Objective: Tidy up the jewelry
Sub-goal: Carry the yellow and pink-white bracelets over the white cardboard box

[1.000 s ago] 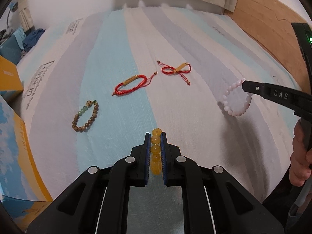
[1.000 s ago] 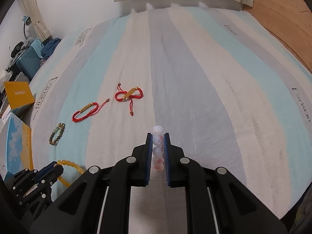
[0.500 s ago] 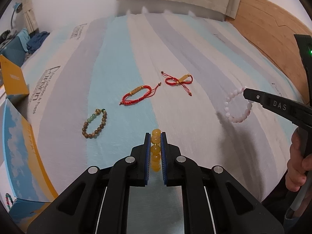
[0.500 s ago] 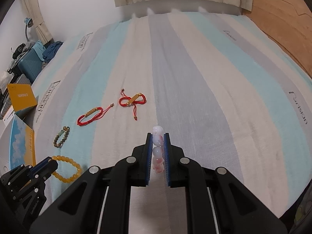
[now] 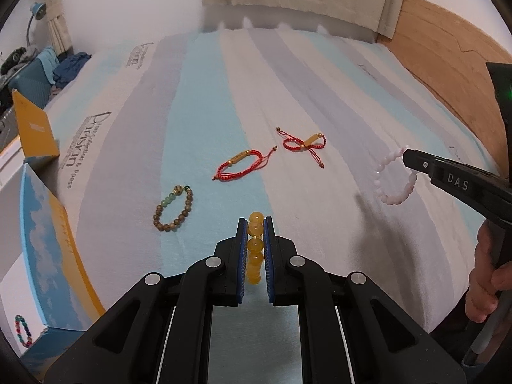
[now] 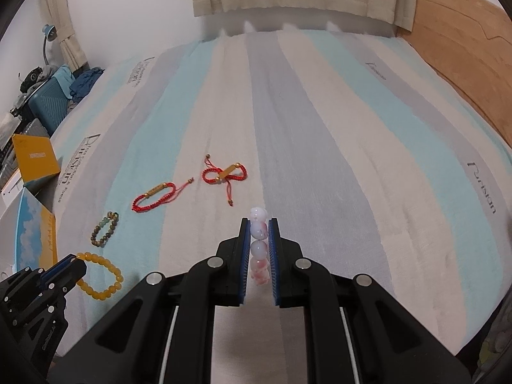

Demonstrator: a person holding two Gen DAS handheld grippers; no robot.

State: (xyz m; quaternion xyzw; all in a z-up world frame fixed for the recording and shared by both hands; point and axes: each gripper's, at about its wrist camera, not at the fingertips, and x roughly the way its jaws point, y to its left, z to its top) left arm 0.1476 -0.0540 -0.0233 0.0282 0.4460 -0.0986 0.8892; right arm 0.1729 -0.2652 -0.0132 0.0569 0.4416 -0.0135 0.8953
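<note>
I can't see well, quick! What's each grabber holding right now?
Left gripper: closed on the yellow bead bracelet.
Right gripper: closed on the pink bead bracelet.

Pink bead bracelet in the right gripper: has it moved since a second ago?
Yes. The pink bead bracelet, clamped in the right gripper, has risen off the striped bedsheet; in the left wrist view it hangs clear, its shadow apart.

The right half of the bed (image 6: 368, 147) lay bare and passable; three bracelets (image 6: 104, 228) dotted the left-centre, and a box (image 5: 44, 233) blocked the left edge.
</note>
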